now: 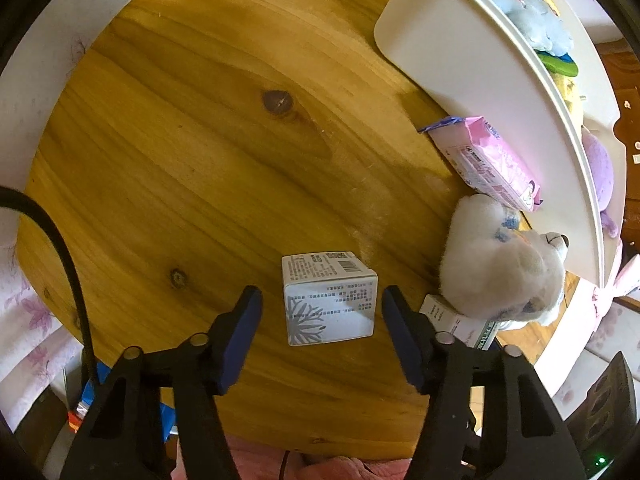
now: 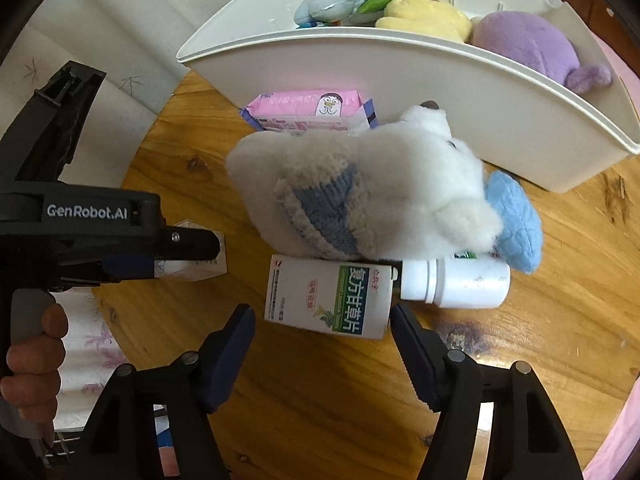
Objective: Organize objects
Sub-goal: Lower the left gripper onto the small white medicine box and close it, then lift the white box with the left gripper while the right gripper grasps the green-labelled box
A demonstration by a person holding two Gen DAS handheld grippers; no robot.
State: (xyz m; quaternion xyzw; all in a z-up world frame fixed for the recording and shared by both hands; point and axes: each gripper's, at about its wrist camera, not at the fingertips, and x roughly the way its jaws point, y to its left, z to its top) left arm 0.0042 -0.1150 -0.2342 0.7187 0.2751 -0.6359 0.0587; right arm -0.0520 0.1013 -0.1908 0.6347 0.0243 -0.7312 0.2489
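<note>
A small white box with a grey snowflake print stands on the round wooden table. My left gripper is open with its blue pads on either side of the box, not touching it. It also shows in the right wrist view, at the left. My right gripper is open just in front of a white and green medicine box. A white plush bear lies behind that box, partly on it. A white bottle lies to the right.
A white bin at the back holds blue, yellow and purple plush toys. A pink tissue pack lies against its wall. A light blue plush piece lies by the bottle. The table edge is close on the left.
</note>
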